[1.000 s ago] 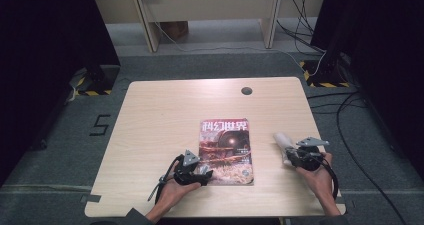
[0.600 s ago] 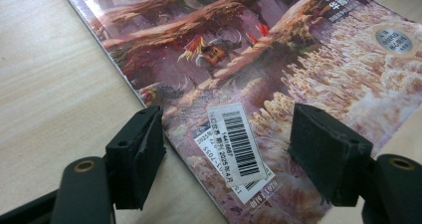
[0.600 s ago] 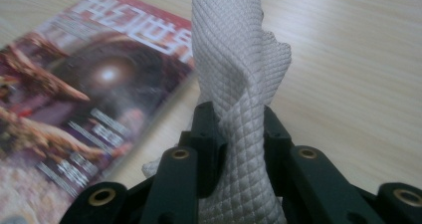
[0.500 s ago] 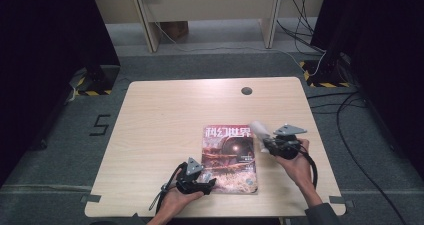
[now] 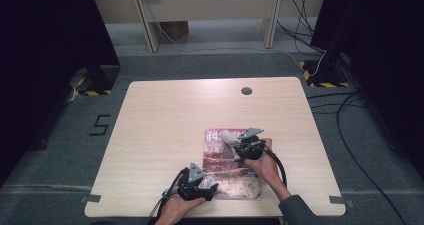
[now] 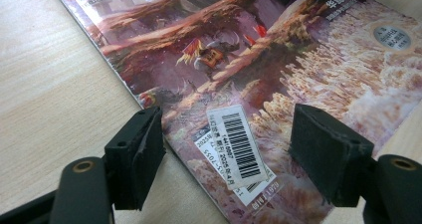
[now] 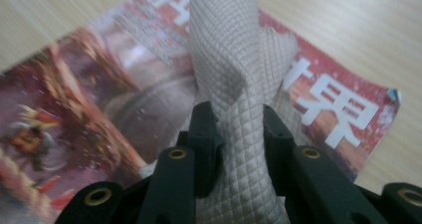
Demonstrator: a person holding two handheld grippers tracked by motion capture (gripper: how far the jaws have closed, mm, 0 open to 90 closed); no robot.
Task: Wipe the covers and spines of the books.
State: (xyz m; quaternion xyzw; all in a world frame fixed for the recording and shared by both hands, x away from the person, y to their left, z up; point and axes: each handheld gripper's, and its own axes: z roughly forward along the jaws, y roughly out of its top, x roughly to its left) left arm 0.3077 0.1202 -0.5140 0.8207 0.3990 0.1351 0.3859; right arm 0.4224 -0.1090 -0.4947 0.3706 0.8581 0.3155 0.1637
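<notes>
The magazine lies flat near the table's front edge. The right gripper pinches a quilted cloth over the cover's far part, while the left gripper, jaws wide, straddles the near barcode corner. Wiping well likely means pinning that corner and dragging the cloth flat.

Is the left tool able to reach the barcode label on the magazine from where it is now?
Probably yes. The left tool is open over the magazine corner, with the barcode label lying uncovered between its jaws. The right tool, holding a cloth, works farther up the cover.
</notes>
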